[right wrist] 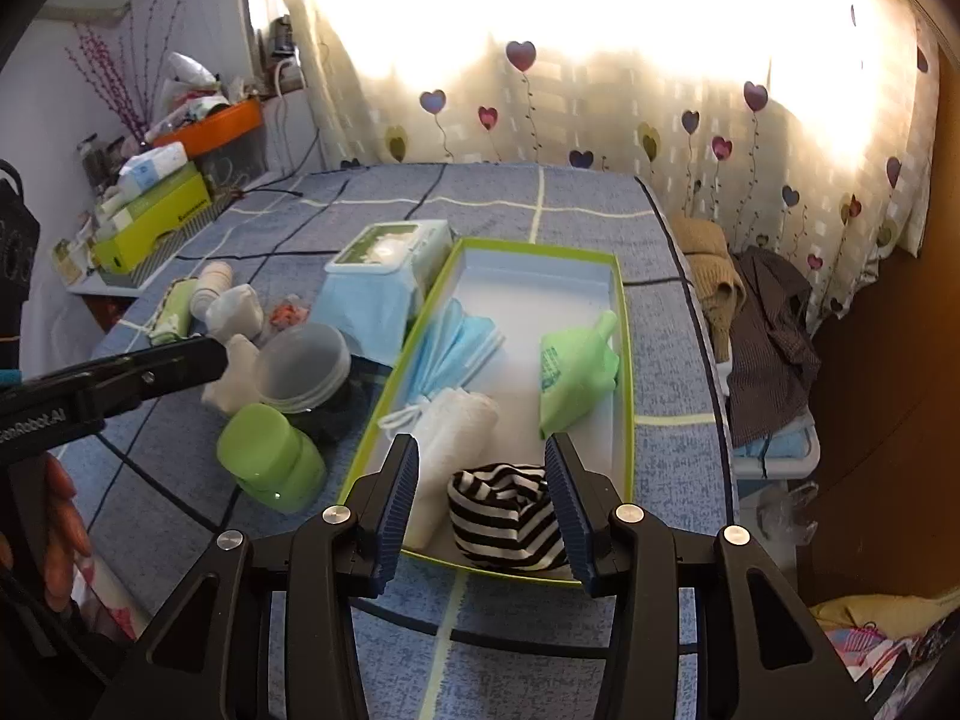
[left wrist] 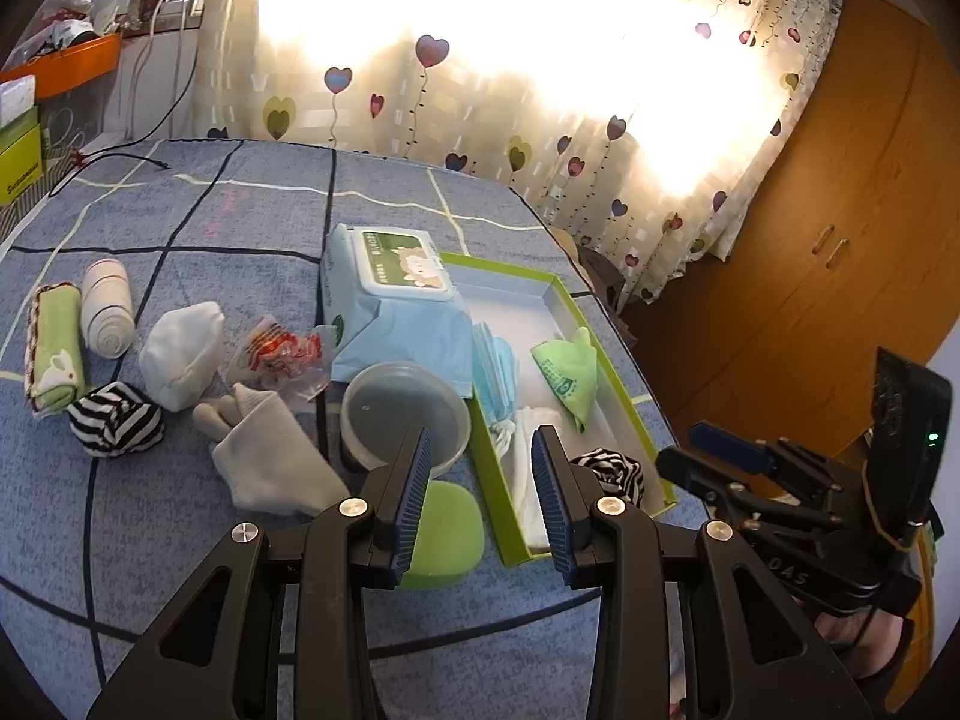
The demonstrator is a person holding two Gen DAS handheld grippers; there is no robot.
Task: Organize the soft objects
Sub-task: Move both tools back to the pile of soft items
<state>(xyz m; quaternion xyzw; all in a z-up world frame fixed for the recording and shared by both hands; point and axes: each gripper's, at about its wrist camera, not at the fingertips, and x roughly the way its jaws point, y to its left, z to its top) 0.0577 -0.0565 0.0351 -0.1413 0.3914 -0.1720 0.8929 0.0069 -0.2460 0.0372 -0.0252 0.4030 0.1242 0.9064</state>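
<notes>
Here the right gripper (right wrist: 483, 492) hangs low over the near end of the green-rimmed box (right wrist: 627, 324), its jaws parted with the striped black-and-white bundle (right wrist: 507, 516) lying between them on the box floor; the pads look just clear of the cloth, so nothing is gripped. The left gripper (left wrist: 483, 480) stands half open and empty above the box's left wall, over the blue checked bedcover (left wrist: 180, 222). Just beyond the bundle in the box lie a white folded cloth (right wrist: 456, 420), a stack of blue face masks (right wrist: 456, 342) and a green bag (right wrist: 576, 372). Left of the box sit a green lidded jar (right wrist: 273, 456) and a clear round container (right wrist: 303, 360), with a wet-wipes pack (left wrist: 396, 300) behind them. Farther left on the cover are grey socks (left wrist: 270, 456), a second striped bundle (left wrist: 114, 417), a white pouch (left wrist: 183, 354), a rolled white cloth (left wrist: 108, 309) and a green rolled towel (left wrist: 54, 348).
</notes>
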